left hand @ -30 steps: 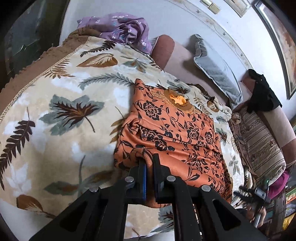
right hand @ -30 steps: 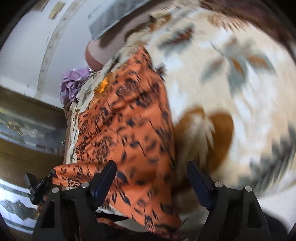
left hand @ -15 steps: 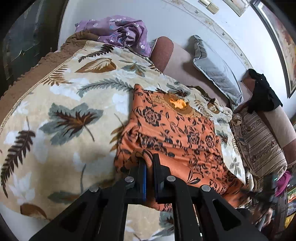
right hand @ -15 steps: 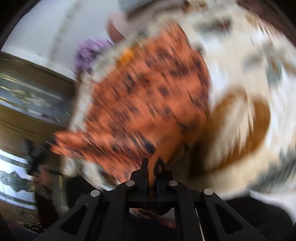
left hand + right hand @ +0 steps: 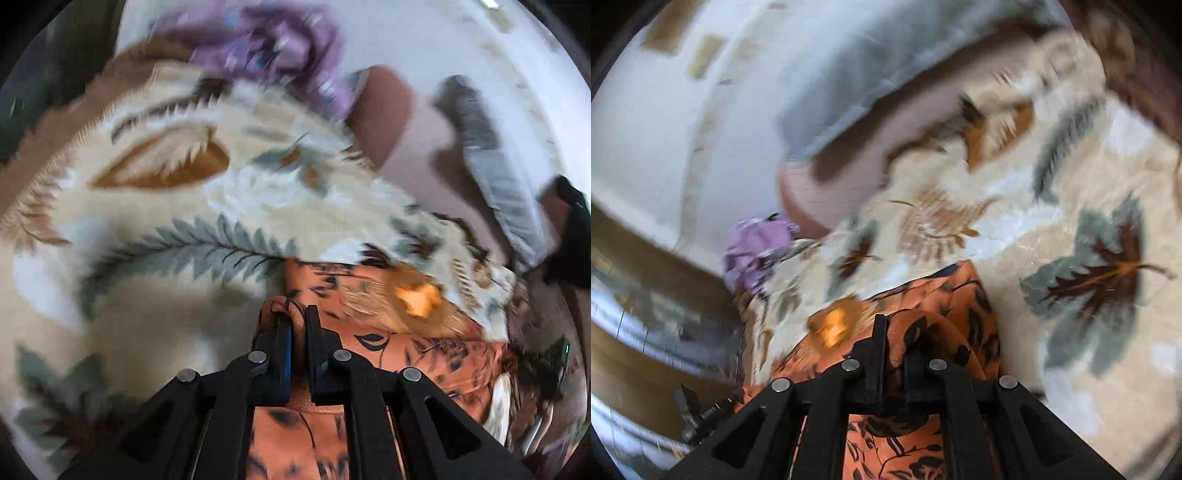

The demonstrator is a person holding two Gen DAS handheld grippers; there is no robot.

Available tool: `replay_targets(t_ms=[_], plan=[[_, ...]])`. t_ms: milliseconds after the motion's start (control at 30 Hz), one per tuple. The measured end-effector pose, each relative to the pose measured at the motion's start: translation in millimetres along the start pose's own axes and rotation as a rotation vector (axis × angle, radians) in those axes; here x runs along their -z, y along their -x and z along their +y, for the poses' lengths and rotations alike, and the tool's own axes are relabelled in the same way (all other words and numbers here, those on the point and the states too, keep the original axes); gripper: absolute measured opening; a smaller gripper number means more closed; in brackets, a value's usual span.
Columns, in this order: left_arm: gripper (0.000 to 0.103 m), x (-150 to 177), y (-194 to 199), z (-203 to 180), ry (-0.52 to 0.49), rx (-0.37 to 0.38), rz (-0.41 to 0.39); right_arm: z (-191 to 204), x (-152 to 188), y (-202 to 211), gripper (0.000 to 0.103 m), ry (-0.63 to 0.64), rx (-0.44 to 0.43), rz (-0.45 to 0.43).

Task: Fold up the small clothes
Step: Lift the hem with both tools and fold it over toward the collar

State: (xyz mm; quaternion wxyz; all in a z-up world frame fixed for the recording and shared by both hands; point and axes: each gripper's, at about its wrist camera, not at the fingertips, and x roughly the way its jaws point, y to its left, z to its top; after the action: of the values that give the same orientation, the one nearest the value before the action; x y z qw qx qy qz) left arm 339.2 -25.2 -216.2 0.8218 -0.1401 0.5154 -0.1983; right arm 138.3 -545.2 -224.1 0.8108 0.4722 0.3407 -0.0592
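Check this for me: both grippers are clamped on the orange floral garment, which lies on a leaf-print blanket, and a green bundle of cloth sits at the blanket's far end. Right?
Not quite. The bundle of cloth is purple, not green; the left wrist view shows it. The rest holds: the left gripper and right gripper are both clamped on the orange floral garment, which lies on the leaf-print blanket.

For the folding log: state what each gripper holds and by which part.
Left gripper and right gripper each pinch a bunched fold at an edge of the orange floral garment; which edge cannot be told.
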Motion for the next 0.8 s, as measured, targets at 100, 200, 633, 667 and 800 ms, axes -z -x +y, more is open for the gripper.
replay_targets(t_ms=[100, 200, 633, 667, 800], plan=[[0.009, 8, -26, 10, 0.042, -0.007, -0.026, -28, 13, -12, 0.011, -0.088, -0.050, -0.062], [0.013, 17, -16, 14, 0.031, 0.044, -0.124, -36, 12, -5, 0.012, -0.101, -0.072, -0.068], [0.095, 68, 73, -4, 0.041, -0.083, -0.376, 100, 98, 15, 0.077, 0.351, -0.032, -0.109], [0.095, 81, 69, -12, 0.003, -0.089, -0.327, 118, 117, -3, 0.067, 0.417, -0.015, -0.041], [0.095, 114, 56, -33, -0.121, -0.171, -0.235, 151, 188, -73, 0.038, 0.597, 0.075, 0.204]])
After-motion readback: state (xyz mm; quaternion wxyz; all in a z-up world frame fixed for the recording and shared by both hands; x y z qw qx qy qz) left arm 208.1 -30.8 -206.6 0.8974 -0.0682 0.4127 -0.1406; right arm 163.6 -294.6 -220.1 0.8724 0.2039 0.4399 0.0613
